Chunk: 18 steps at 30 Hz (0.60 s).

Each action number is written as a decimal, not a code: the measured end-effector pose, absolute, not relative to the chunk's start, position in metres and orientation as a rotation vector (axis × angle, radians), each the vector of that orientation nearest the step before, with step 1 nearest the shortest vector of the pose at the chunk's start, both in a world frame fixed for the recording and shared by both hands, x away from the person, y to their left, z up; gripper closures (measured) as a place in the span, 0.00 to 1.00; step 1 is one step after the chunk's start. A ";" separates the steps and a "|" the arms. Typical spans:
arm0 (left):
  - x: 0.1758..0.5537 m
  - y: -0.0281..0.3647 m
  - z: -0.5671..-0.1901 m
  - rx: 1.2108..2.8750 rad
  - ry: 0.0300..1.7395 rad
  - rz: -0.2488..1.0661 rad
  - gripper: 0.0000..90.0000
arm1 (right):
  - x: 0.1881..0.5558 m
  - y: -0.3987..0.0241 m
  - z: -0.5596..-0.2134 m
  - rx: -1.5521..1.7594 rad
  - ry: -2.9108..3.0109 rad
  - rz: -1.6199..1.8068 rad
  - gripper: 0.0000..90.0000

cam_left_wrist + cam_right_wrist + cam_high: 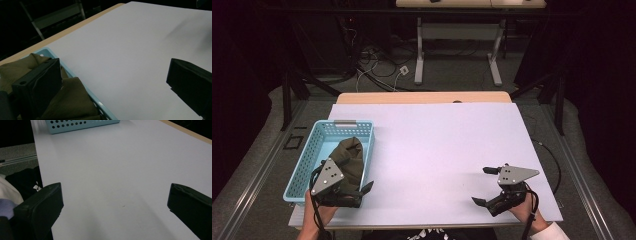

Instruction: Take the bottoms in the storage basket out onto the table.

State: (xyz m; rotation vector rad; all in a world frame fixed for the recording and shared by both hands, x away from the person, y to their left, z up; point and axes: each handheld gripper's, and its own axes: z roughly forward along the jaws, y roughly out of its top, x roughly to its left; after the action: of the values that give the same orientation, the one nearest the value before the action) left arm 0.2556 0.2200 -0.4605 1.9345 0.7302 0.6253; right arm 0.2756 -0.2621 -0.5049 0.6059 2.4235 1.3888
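- Straddling the near right rim of the light-blue basket point(307, 155), the left gripper point(354, 192) has its jaws spread wide: in the left gripper view one jaw sits inside the basket against the cloth and the other hangs over the bare white tabletop point(130, 45).
- The olive-green cloth point(349, 157) lies bunched inside the basket, filling its middle and near part; in the left gripper view its folds point(72, 100) press against the inner jaw and rise to the basket's rim point(100, 105).
- The basket stands at the table's left edge, its long side running away from the person, with a grey handle at the far end.
- The right gripper point(484, 186) is held low over the table near its front right corner, well apart from the basket, jaws spread wide with nothing between them.
- In the right gripper view the basket's perforated wall point(80, 125) shows far off across the bare white tabletop point(120, 170).
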 end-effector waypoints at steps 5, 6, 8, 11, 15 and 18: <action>0.255 0.222 -0.458 1.933 0.732 0.640 0.00 | 0.275 -0.262 -0.505 0.603 2.423 1.382 0.00; 0.254 0.224 -0.456 1.926 0.732 0.648 0.00 | 0.275 -0.262 -0.505 0.602 2.424 1.381 0.00; 0.254 0.226 -0.455 1.915 0.737 0.655 0.00 | 0.274 -0.262 -0.505 0.600 2.426 1.380 0.00; 0.254 0.228 -0.454 1.910 0.744 0.657 0.00 | 0.274 -0.261 -0.505 0.598 2.427 1.376 0.00; 0.255 0.230 -0.453 1.902 0.751 0.660 0.00 | 0.274 -0.261 -0.505 0.600 2.427 1.368 0.00; 0.256 0.231 -0.450 1.918 0.758 0.675 0.00 | 0.274 -0.262 -0.505 0.600 2.424 1.372 0.00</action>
State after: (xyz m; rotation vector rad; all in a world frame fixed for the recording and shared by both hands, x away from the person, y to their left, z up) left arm 0.2557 0.2306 -0.4502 1.9175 0.7576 0.6747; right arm 0.2738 -0.2616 -0.5049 0.6003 2.4245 1.3717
